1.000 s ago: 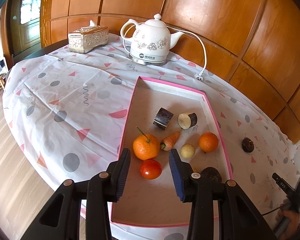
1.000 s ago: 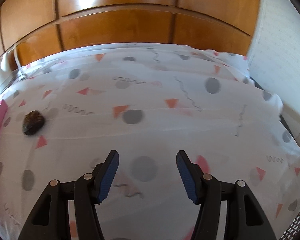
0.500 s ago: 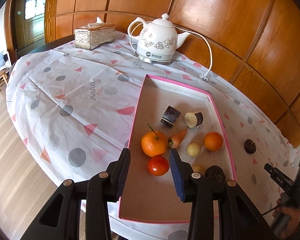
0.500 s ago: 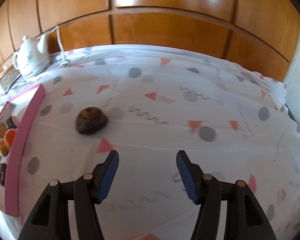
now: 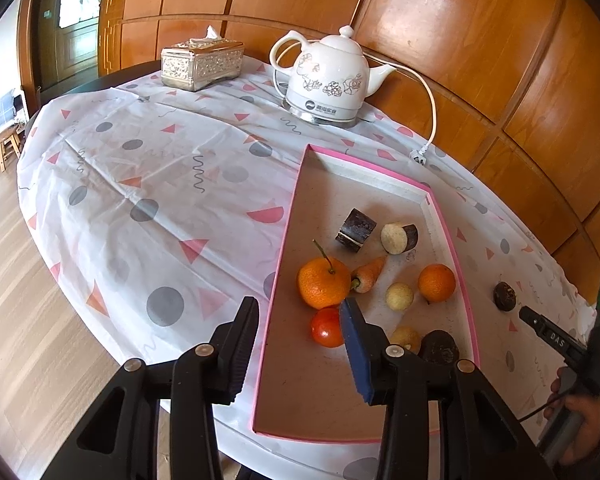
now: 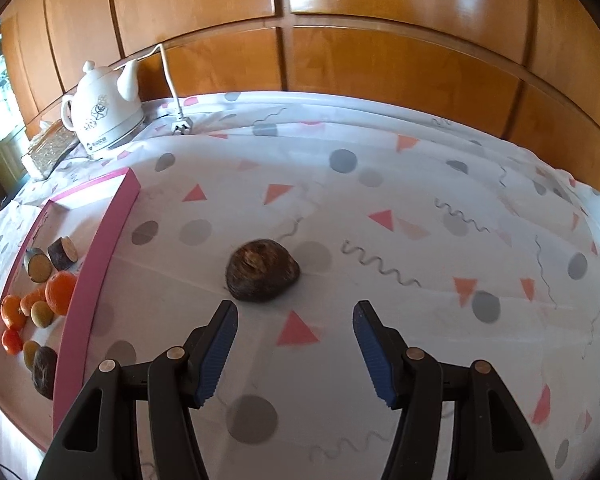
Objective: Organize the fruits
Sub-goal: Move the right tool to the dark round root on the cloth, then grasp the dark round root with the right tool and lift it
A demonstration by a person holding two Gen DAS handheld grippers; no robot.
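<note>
A pink-rimmed tray [image 5: 284, 248] holds two oranges [image 5: 323, 282], a tomato [image 5: 326, 327], a small carrot [image 5: 367, 274], two dark cut pieces [image 5: 355, 230], pale small fruits [image 5: 399, 296] and a dark fruit [image 5: 440, 346]. My left gripper [image 5: 300, 320] is open and empty over the tray's near left rim. A dark brown fruit [image 6: 262, 270] lies alone on the tablecloth right of the tray [image 6: 100, 256]; it also shows in the left wrist view [image 5: 504, 296]. My right gripper [image 6: 296, 322] is open and empty just in front of it.
A white electric kettle [image 5: 328, 80] with cord and a silver tissue box [image 5: 202, 62] stand at the back of the round table. Wood panelling runs behind. The table edge drops to the wooden floor [image 5: 16, 320] on the left.
The right gripper has swung left and closer to the lone dark fruit, which now lies just ahead of its fingers. The left gripper has drifted left and back, toward the tray's left rim.
</note>
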